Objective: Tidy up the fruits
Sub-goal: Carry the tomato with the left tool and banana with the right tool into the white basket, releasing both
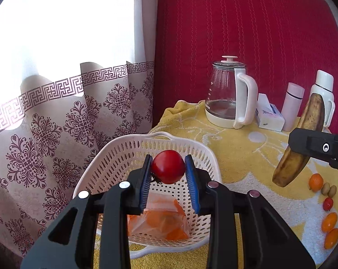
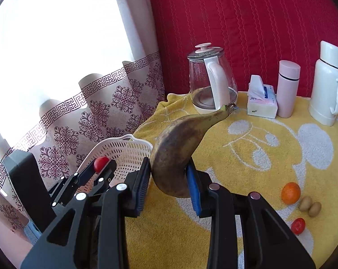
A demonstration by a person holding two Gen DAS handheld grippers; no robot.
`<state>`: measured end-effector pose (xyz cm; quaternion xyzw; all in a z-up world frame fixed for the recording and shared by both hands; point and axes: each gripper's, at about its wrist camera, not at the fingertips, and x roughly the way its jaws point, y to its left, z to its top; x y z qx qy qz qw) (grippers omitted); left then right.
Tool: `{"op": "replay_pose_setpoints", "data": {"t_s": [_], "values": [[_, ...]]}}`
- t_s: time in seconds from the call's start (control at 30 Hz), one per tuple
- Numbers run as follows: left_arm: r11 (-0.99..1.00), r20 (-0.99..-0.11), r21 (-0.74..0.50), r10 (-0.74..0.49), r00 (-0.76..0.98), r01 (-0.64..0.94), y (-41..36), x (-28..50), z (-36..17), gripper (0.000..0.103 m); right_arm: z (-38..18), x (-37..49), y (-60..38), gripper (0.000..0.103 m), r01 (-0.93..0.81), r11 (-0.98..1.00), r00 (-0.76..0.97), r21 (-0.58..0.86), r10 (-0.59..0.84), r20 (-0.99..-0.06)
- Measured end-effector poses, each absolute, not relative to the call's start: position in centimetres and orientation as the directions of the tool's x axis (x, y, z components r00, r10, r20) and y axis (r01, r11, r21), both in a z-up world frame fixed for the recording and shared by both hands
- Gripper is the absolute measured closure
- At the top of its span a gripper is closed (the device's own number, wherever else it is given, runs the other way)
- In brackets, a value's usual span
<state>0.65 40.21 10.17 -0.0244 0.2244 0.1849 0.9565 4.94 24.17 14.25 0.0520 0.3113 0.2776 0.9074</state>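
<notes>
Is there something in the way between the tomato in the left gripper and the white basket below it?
Nothing visible blocks it. The left gripper holds the tomato directly above the open basket. Inside lies only a plastic bag with orange contents on the bottom. The banana in the right gripper hangs off to the side.

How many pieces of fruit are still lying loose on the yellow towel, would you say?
6, in a line along the right of the towel: orange, two small brownish fruits, red fruit, two orange ones. More may lie outside the frame.
</notes>
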Motion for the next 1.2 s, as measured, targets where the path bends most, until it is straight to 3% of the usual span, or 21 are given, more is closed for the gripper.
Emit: {"op": "replay_pose_setpoints", "data": {"t_s": [0.03, 0.1, 0.27, 0.4, 0.77, 1.2], "values": [[0.926, -0.439, 0.028, 0.351, 0.827, -0.377, 40.6, 0.6, 10.2, 0.056, 14.3, 5.0, 24.6, 0.071, -0.477, 0.837, 0.648, 0.267, 0.540, -0.537], [0.913, -0.433, 0.013, 0.373, 0.821, -0.408, 41.4, 0.4, 10.5, 0.041, 14.2, 5.0, 25.4, 0.071, -0.485, 0.832, 0.640, 0.267, 0.547, -0.540], [0.888, -0.411, -0.004, 0.418, 0.810, -0.460, 43.1, -0.2, 11.2, 0.040, 14.0, 5.1, 26.9, 0.071, -0.503, 0.823, 0.623, 0.264, 0.557, -0.549], [0.875, -0.425, -0.041, 0.421, 0.801, -0.481, 45.0, -0.4, 11.6, 0.025, 14.0, 4.9, 28.1, 0.071, -0.520, 0.812, 0.609, 0.264, 0.569, -0.552], [0.817, -0.415, -0.139, 0.465, 0.782, -0.560, 49.5, -2.2, 13.3, 0.025, 14.4, 4.8, 30.9, 0.071, -0.560, 0.785, 0.582, 0.266, 0.601, -0.547], [0.815, -0.412, -0.158, 0.459, 0.787, -0.558, 49.8, -2.6, 13.6, 0.025, 15.3, 3.5, 33.1, 0.071, -0.605, 0.768, 0.600, 0.211, 0.614, -0.513]]}}
